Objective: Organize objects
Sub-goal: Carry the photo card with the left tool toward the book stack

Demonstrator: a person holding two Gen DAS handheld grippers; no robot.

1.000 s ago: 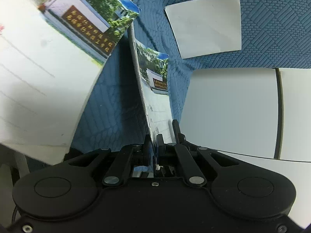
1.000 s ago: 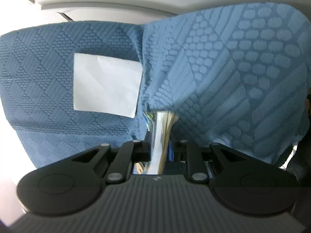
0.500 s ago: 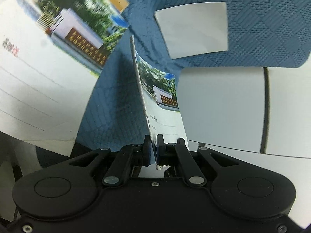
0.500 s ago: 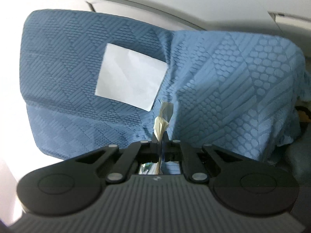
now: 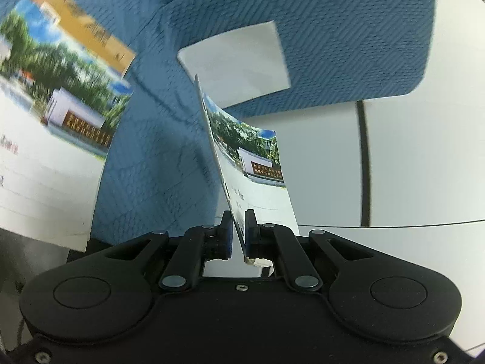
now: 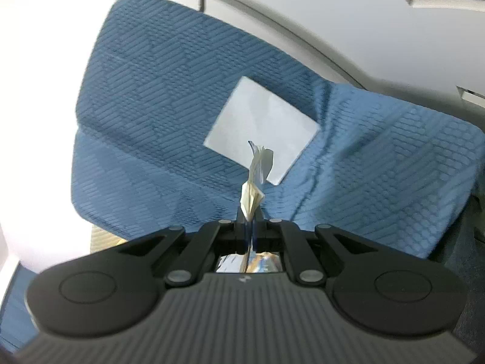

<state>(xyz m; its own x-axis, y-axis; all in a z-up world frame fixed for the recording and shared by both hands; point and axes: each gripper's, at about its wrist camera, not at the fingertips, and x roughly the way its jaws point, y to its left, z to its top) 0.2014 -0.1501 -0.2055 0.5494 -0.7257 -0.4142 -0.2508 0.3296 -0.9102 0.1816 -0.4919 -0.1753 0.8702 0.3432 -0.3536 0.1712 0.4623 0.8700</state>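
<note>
Since the earlier frames both grippers have lifted: the blue cloth (image 5: 303,30) and white card (image 5: 239,63) now sit farther off, with more pale table (image 5: 424,157) exposed at right in the left view. The right jaws have just closed, pinching a sheaf of postcards.

Left gripper (image 5: 239,226): jaws pressed together on one postcard (image 5: 251,163), held edge-on, curling right, photo of trees and a signed wall facing right, centre frame.

Right gripper (image 6: 249,227): clamped on the sheaf (image 6: 253,188), seen edge-on at centre, its edges fanned out above the pads. The same sheaf fills the left side of the left view (image 5: 54,139), blurred, an orange card behind it.

White card lies flat on the cloth, centre of the right view (image 6: 260,124).
</note>
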